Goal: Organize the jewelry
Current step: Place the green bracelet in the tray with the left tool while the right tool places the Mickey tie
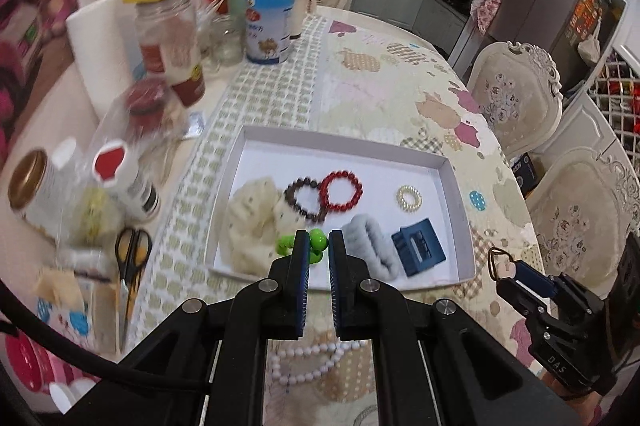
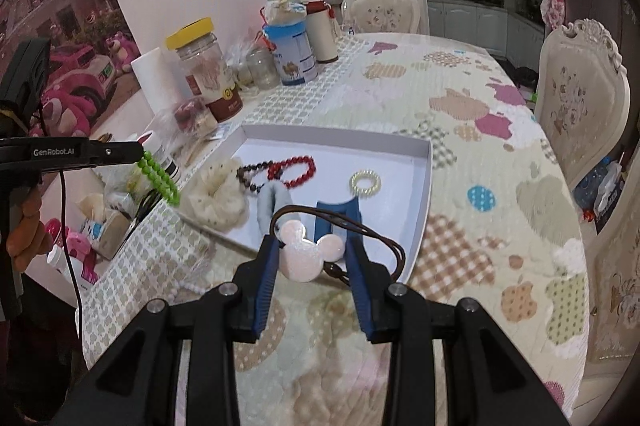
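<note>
Green bead bracelet (image 2: 158, 178) hangs pinched in the left gripper (image 1: 319, 246), above the white tray's (image 1: 456, 210) near-left edge. The right gripper (image 2: 312, 250) clamps a pink mouse-head pendant (image 2: 306, 254) on a brown cord (image 2: 384, 238), above the tray's near edge.

The left gripper (image 1: 319, 246) is raised, its fingers pinched nearly together on a green bead bracelet (image 2: 158, 177) hanging from their tips, while the right gripper (image 2: 310, 250) is level, its fingers clamped on a pink mouse-head pendant (image 2: 310, 252).
</note>
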Demonstrator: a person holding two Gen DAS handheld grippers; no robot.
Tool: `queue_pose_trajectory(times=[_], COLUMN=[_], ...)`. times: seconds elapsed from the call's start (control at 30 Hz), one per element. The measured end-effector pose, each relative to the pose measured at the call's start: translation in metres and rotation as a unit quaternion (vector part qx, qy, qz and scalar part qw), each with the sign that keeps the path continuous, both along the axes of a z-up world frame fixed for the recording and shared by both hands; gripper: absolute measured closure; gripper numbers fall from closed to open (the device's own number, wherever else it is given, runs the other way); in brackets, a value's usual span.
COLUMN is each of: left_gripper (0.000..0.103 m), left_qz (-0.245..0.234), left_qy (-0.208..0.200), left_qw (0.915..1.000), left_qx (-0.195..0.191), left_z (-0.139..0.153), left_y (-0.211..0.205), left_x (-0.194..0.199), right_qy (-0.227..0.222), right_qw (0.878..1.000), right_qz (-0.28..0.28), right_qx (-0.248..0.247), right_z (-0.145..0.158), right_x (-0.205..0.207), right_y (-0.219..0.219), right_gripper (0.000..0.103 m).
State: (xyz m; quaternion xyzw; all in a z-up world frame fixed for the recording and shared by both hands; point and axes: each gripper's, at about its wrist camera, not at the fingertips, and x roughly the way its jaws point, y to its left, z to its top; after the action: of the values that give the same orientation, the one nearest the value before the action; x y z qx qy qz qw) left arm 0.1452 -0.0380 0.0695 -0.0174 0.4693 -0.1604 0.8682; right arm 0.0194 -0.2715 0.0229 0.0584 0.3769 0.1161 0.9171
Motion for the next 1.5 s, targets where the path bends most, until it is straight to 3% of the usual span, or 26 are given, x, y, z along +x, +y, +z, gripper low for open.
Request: queue_pose_trajectory(times=[0.4, 0.77, 1.07, 1.3, 1.5], left_gripper=[0.095, 0.095, 0.095, 0.095, 0.095], left_qz=[-0.024, -0.034, -0.027, 0.009, 0.026], left_qy=[-0.009, 0.002, 0.037, 0.087, 0.103], left_qw=[0.9989, 0.9986, 0.9985, 0.9956, 0.9937], left_qx=[0.039, 0.041, 0.030, 0.035, 0.036], left_z=[-0.006, -0.017, -0.054, -0.105, -0.123], left_y=[-0.031, -0.048, -0.061, -0.032, -0.013], left_x=[0.046, 0.101, 0.148, 0.168, 0.168], right_qy=[-0.006, 0.010, 0.042, 0.075, 0.106], right_qw=[1.000, 1.000, 0.999, 0.997, 0.993], right_qz=[-0.016, -0.023, -0.014, 0.001, 0.029], right_qx=[0.001, 0.000, -0.008, -0.016, -0.032], right_z=[0.008, 0.002, -0.020, -0.052, -0.083], right_x=[0.038, 0.083, 0.132, 0.173, 0.198], right_y=[-0.009, -0.011, -0.003, 0.008, 0.029], right_gripper=[0.068, 0.068, 0.068, 0.068, 0.068])
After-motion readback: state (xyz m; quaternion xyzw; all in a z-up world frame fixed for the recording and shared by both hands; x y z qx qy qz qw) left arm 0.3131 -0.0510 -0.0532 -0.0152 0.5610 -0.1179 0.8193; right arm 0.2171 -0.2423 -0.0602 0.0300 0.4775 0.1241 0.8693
